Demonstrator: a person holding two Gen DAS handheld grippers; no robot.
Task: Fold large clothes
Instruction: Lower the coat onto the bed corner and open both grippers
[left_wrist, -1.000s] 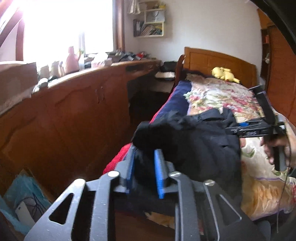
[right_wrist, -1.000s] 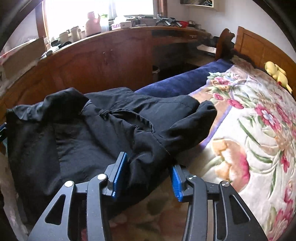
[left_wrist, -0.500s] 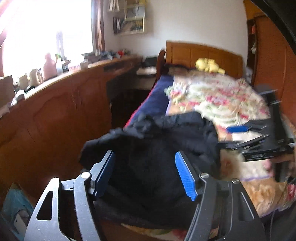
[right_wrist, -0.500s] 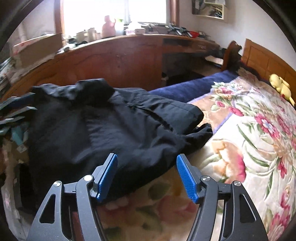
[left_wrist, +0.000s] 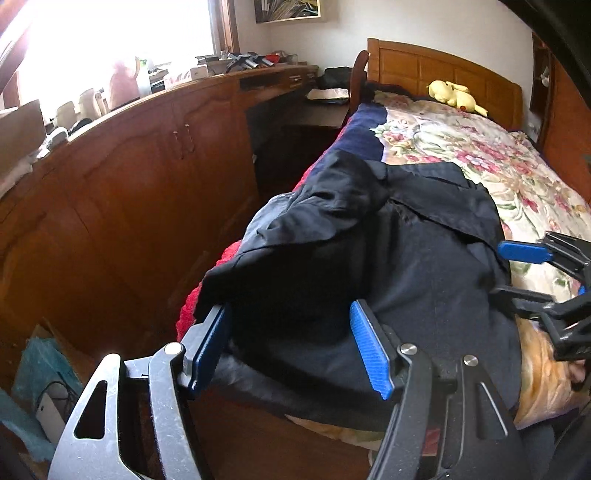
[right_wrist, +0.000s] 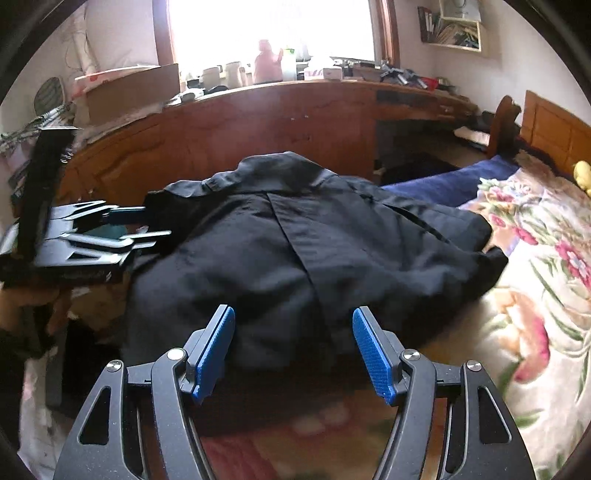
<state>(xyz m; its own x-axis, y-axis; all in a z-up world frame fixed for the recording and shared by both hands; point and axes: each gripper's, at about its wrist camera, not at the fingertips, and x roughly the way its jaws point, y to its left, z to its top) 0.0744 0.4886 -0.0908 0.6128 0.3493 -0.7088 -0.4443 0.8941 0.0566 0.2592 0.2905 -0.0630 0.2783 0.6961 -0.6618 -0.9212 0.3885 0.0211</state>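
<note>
A: What has changed on the floral quilted bedspread (right_wrist: 546, 295) in the last second?

B: The large black fabric jacket (right_wrist: 295, 258) was pinched a second ago by the left gripper (left_wrist: 291, 345), whose blue pads were nearly together on a bunched edge; the right one already stood spread around a sleeve; now both have let go, and the jacket lies in a rough folded mound on the near left part of the bed, one edge drooping over the side toward the long brown wooden cabinet (left_wrist: 129, 192).

A: So what does that mean for the fold?

B: I judge one fold has just been laid down and released; the mound is lumpy, with a raised ridge at its far left, so more folding or smoothing seems due.

A: And the tools themselves?

B: Both spread wide; the left gripper holds nothing, its jaws straddling the near overhanging edge of the cloth, and I cannot tell whether the pads brush it; the right gripper (right_wrist: 293, 349) is equally wide, empty, hovering at the near hem.

A: Anything smaller worth noting?

B: A yellow plush toy (left_wrist: 452, 96) rests at the far end by the wooden headboard (left_wrist: 424, 70), well apart from the jacket.
</note>
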